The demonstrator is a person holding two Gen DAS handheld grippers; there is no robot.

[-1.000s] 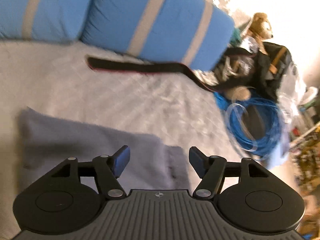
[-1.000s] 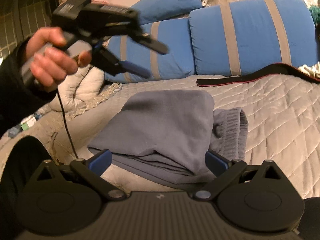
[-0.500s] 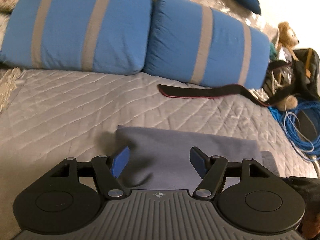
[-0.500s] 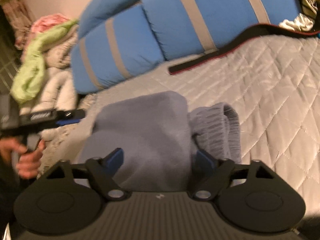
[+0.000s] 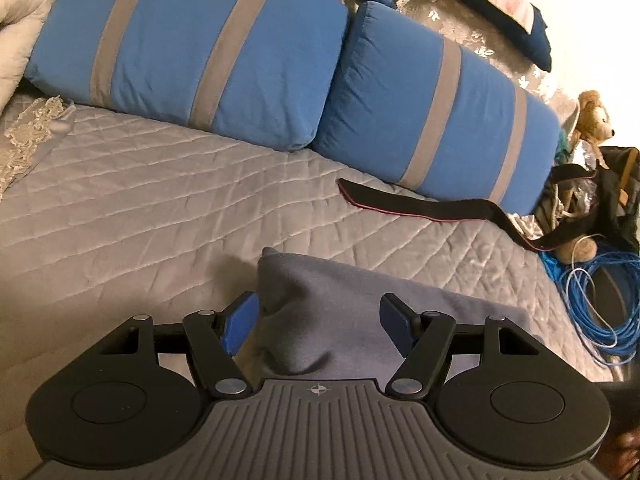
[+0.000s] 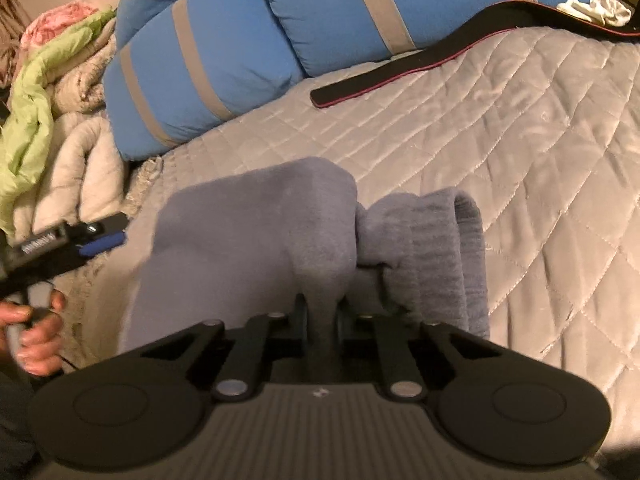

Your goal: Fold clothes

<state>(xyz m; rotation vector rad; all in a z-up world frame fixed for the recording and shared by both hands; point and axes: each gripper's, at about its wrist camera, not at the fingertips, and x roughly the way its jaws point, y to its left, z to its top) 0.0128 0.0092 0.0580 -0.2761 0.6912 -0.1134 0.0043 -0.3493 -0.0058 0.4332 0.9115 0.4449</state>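
A folded grey-blue sweatshirt (image 5: pixel 352 300) lies on the quilted grey bedspread (image 5: pixel 140 208). My left gripper (image 5: pixel 318 326) is open, its blue pads on either side of the garment's left corner, which bulges up between them. In the right wrist view my right gripper (image 6: pixel 322 320) is shut on a pinched ridge of the same sweatshirt (image 6: pixel 248 232); its ribbed hem (image 6: pixel 448 248) is bunched to the right. The left gripper (image 6: pixel 96 240) shows at the left edge there, held in a hand.
Two blue pillows with grey stripes (image 5: pixel 224 52) lie along the back. A black belt with a red edge (image 5: pixel 420 204) lies in front of them. Coiled blue cable (image 5: pixel 596 304), bags and a teddy bear (image 5: pixel 592 112) are at the right. Blankets and a green cloth (image 6: pixel 36 112) are piled at the left.
My right gripper has closed on the sweatshirt's near fold. My left gripper swung down and over to the garment's left corner, still open.
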